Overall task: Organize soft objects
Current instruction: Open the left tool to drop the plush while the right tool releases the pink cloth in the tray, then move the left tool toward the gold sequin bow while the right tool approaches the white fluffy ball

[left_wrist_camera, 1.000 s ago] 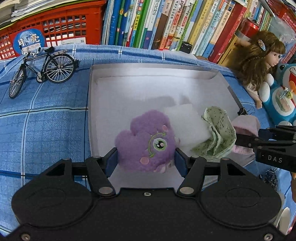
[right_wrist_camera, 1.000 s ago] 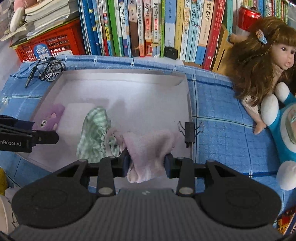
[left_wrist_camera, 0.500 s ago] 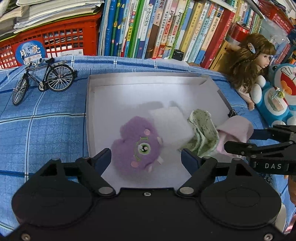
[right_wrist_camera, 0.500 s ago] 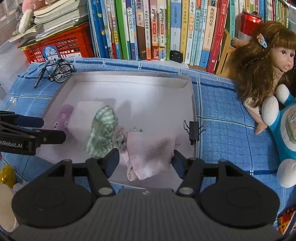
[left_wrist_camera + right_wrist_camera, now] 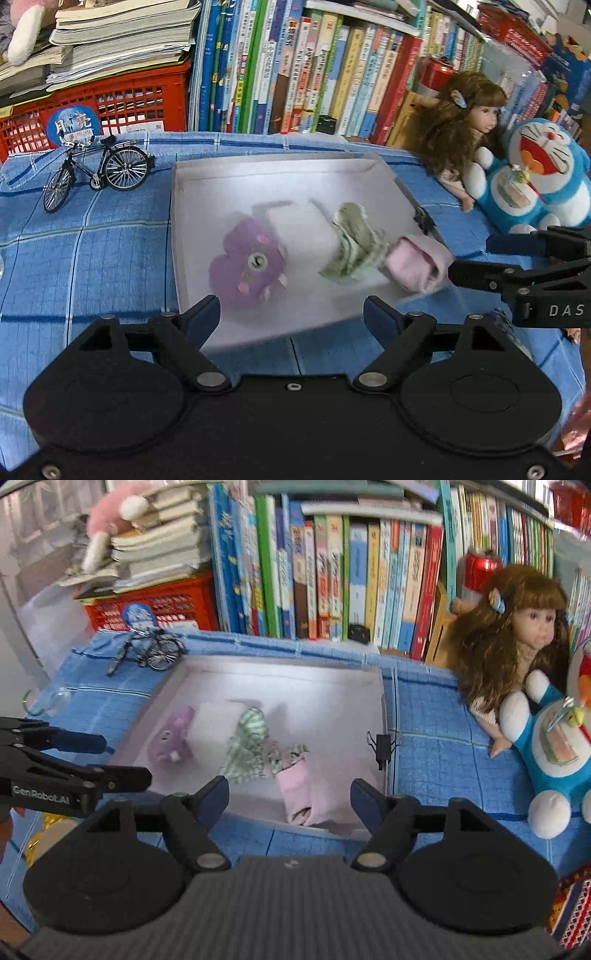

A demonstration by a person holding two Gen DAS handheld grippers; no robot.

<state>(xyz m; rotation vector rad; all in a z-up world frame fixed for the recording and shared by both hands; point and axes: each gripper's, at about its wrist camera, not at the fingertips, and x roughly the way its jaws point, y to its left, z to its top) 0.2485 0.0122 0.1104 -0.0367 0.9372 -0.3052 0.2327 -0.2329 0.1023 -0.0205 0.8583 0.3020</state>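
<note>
I see a white tray on a blue checked cloth, holding four soft things in a row. My left claw stands wide and empty — its jaws have just been opening — with the purple plush lying free at its 12 o'clock. My right claw, jaws likewise just opened, holds nothing; the pink cloth lies loose at its 12 o'clock. Between them sit a white pad and green cloth. Grouped so, I judge, to gather everything in one place.

Purple plush, cloths in box
</note>
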